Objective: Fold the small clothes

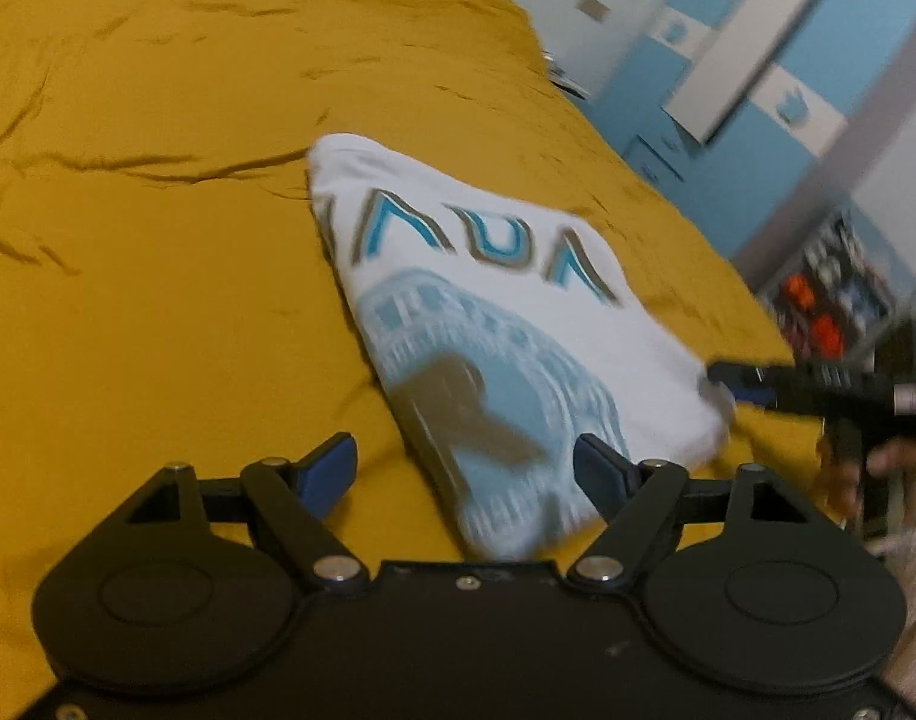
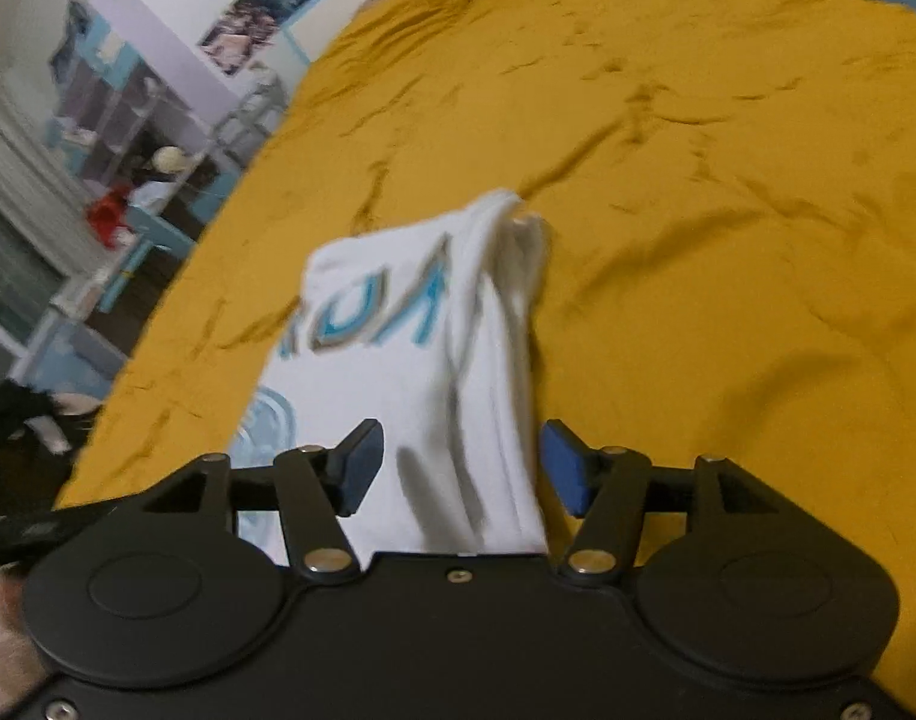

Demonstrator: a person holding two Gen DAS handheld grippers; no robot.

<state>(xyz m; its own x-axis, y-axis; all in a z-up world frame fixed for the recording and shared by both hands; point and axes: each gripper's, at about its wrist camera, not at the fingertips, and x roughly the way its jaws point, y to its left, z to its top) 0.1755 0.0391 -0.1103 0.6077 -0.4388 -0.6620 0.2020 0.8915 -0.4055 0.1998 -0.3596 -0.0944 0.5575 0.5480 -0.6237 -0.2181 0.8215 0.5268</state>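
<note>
A: Item one, nearest: left gripper (image 1: 464, 471), jaws spread wide, blue pads clear of the cloth, nothing clamped. The lower corner of the white T-shirt (image 1: 488, 306) lies in the gap between them.

B: Item two: right gripper (image 2: 455, 468), jaws parted, a folded edge of the white T-shirt (image 2: 434, 348) running up between the pads; neither pad presses it. In the left view the right gripper (image 1: 725, 375) shows at the right edge, its tip just beside the shirt's corner.

A: The garment's condition?

B: Folded into a narrow shape, blue and grey lettering and a pale blue print facing up, lying on the bed (image 1: 158, 240), which carries a creased mustard-yellow cover. Sharp detail lost to blur.

A: Far items?

B: Blue and white wardrobe (image 1: 758, 78) beyond the bed in the left view; shelving (image 2: 116, 114) and a red object (image 2: 107, 216) off the bed's left side in the right view
</note>
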